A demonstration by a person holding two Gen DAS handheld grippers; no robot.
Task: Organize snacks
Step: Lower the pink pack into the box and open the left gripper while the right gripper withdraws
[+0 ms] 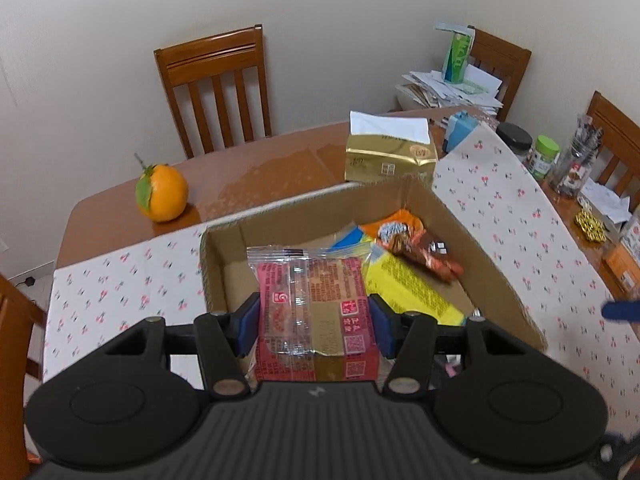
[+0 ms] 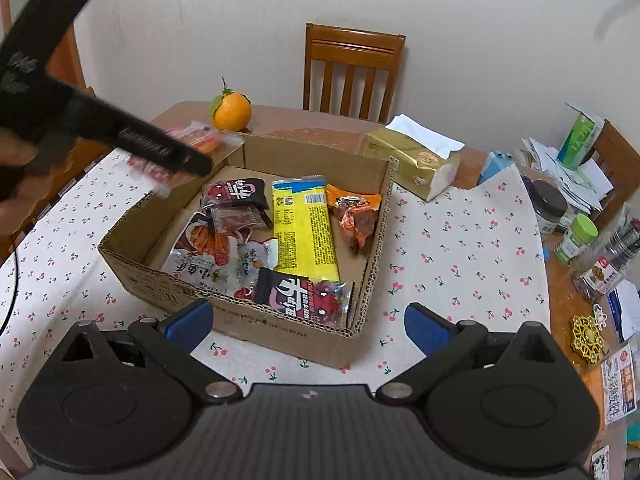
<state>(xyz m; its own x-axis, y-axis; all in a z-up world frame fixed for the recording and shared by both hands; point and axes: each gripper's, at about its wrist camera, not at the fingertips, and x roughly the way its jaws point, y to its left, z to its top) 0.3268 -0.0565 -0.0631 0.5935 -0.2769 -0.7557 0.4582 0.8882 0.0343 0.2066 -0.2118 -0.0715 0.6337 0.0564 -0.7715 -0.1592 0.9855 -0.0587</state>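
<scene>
Your left gripper (image 1: 316,320) is pinching a red-and-gold snack packet (image 1: 316,304) between its blue pads, and the packet hangs over the near-left part of the cardboard box (image 2: 372,216); in the right wrist view it shows blurred above the box's far-left corner. Your right gripper (image 2: 308,320) has its jaws spread wide with nothing between them, hovering just outside the box's near wall. Inside, the right half is taken: a long yellow packet (image 2: 306,232) runs front to back, an orange wrapper (image 2: 356,216) is wedged against the right wall, and black-and-red packets (image 2: 236,194) and white pouches (image 2: 200,256) crowd the near-left floor. Bare cardboard shows along the left wall and the far-left corner. The box walls stand upright all round, the near-right corner flap leaning slightly outward. Beyond the far wall, a gold tissue pack (image 2: 412,160) sits just beside the box's far-right corner, and an orange (image 2: 232,110) stands apart on bare wood. Off to your right, jars (image 2: 576,236) line the table edge (image 2: 560,300), well apart from the box.
</scene>
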